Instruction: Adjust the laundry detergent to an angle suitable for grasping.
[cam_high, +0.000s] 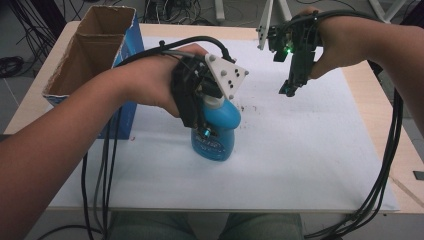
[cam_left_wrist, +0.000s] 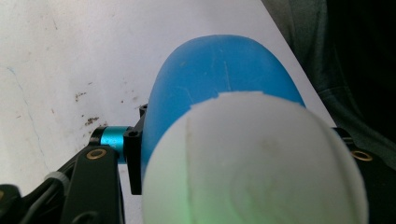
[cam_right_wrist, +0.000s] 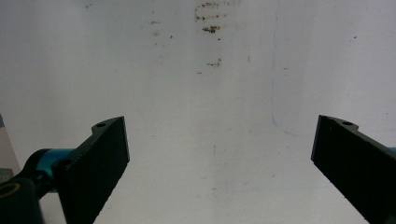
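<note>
Open carton (cam_high: 95, 47) just beside gripped bottle (cam_high: 220, 130)

glossy blue plastic bottle (cam_high: 216, 131), matt speckled white sheet (cam_high: 300, 145), raw brown cardboard box (cam_high: 95, 47).

Both forearms reach in over the tabletop, each hand holding a gripper.

The left forearm crosses from the near left corner toward the tabletop's middle; the left hand (cam_high: 150, 82) holds the left gripper (cam_high: 202, 131) pointing down, its jaws closed on the blue bottle (cam_high: 216, 131). The right arm comes in from the right edge, its wrist bent; the right hand (cam_high: 340, 42) holds the right gripper (cam_high: 289, 91) raised above the far half of the tabletop, pointing down, its jaws spread wide with nothing between them.
</note>
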